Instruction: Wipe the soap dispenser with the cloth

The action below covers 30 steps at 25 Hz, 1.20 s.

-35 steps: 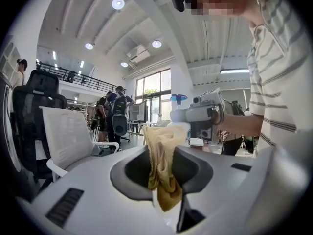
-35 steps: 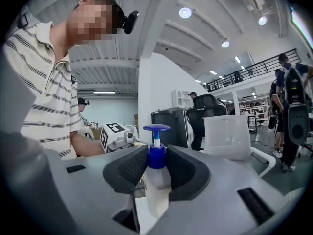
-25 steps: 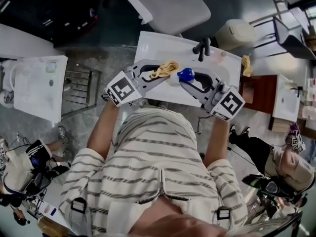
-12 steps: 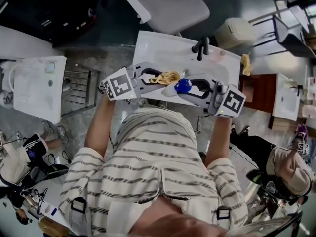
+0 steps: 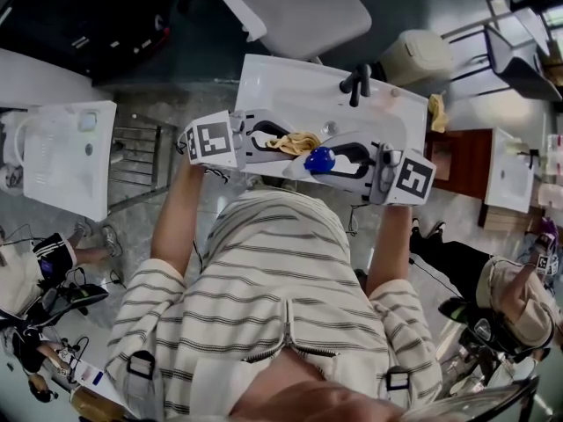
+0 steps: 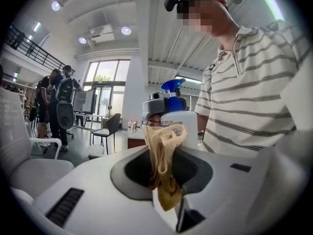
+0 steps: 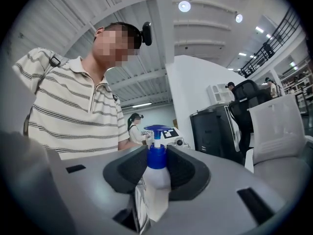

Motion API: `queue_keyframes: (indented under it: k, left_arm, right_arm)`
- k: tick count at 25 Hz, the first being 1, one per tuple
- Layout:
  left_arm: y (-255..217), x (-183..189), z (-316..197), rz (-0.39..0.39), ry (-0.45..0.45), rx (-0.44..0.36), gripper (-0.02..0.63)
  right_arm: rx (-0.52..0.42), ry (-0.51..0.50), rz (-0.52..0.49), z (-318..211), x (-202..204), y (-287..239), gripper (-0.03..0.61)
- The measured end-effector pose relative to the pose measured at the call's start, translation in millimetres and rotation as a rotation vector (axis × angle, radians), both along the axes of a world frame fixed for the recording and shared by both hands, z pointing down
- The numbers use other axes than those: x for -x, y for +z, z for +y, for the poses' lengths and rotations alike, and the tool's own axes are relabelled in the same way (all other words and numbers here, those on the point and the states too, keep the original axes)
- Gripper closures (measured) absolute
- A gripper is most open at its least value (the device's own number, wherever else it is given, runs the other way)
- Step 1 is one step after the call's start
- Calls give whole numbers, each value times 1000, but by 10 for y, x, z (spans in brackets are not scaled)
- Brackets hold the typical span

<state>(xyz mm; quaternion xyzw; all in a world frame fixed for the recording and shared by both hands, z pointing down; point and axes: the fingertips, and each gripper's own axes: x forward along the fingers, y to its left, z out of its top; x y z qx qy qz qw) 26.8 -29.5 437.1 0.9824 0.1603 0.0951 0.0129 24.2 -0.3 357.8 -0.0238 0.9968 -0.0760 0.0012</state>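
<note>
Clamping the soap dispenser [image 7: 155,177] in the right gripper [image 5: 310,165], squeezing its white body from both sides. Holding it in the air over the near edge of the white washbasin [image 5: 281,86], just ahead of the striped shirt [image 5: 281,288]. From the head view, showing only the blue pump head and hiding most of the white body under it and the jaws. Cutting the bottle's base off low in the right gripper view. Standing it upright, long axis vertical, pump on top, and aiming the spout seemingly toward the shirt side, though not reading clearly.

Pinching the tan cloth [image 6: 164,165] tight in the left gripper [image 5: 283,142], bunching it into a wad poking up past the fingertips. Pointing both grippers roughly level at each other and holding the cloth just beside the dispenser's label side, with actual contact hard to make out. Blocking the lower label behind the wad in the left gripper view.

Beyond the basin, spotting a black tap [image 5: 356,82] at the far rim, a grey office chair [image 5: 303,11] behind it and a beige bin [image 5: 422,60] off to the right.
</note>
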Motion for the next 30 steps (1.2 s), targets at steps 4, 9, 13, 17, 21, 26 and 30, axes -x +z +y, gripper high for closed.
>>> queue_keyframes:
  k: [4,9,13,17,21,26,30]
  left_arm:
    - [40,-13,51,-10,59,31,524]
    - [144,11,67,-42,75,40,523]
    - [246,38,38,-82,55,38,523]
    - [316,61,-1,-91,26,49,523]
    - [294,129,-31,-92,-2,56,523]
    - [256,185,-60,-66,-50,58,523]
    - [233,217,-131,-42,-120,74,523]
  right_arm:
    - [5,-30,-4,49,33,-22,456]
    - [6,-20,-22,50,47,-45,456]
    - [0,0,-26,8,-4,-66,456]
    - [-3,19,-27,-44,-54,-55,456]
    - [-4,42,-6,-94,-80,-10,456]
    - [-4,79,3,-129,-93,53,456]
    - [-9,108,33,-196,-128,129,456]
